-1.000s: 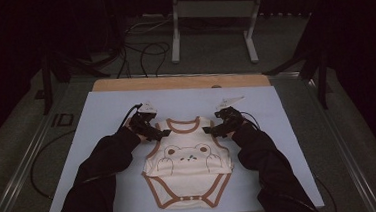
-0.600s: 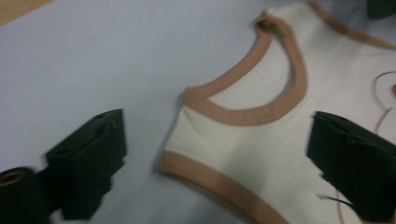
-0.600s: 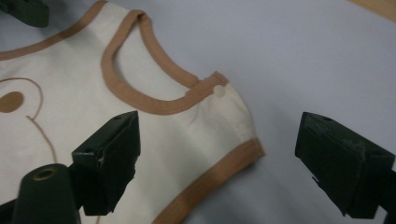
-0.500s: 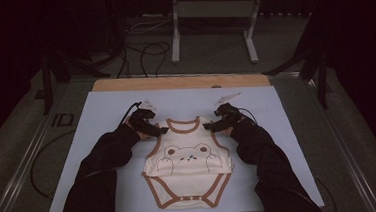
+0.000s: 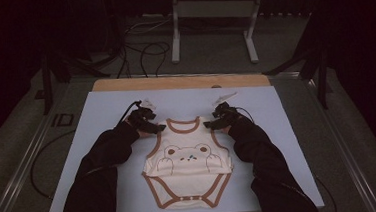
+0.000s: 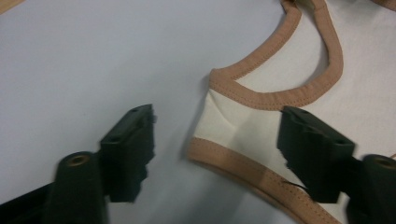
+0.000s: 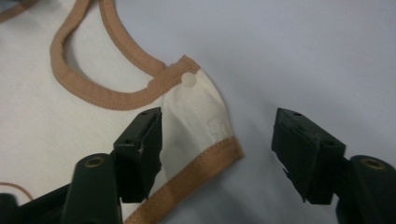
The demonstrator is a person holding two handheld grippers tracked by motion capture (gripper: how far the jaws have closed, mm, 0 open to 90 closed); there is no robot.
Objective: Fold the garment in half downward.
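Observation:
A cream baby bodysuit (image 5: 187,161) with brown trim and a bear print lies flat on the pale blue mat (image 5: 101,112). My left gripper (image 5: 155,128) is at its left shoulder and my right gripper (image 5: 212,124) at its right shoulder. In the left gripper view the jaws (image 6: 219,135) straddle the shoulder strap's corner (image 6: 229,116), one over the mat and one over the fabric, with gaps on both sides. In the right gripper view the jaws (image 7: 222,140) straddle the other strap (image 7: 196,112), which has a white snap (image 7: 188,80). Both pairs have just been closing and do not press the cloth.
A wooden board edge (image 5: 174,82) runs along the mat's far side. Beyond the table stand a metal frame's legs (image 5: 210,29), with cables (image 5: 141,44) on the floor. The person's dark sleeves (image 5: 100,167) lie along both sides of the garment.
The right hand has edged slightly inward and down toward the right shoulder. The left hand has stayed at the left shoulder. The bodysuit lies as before.

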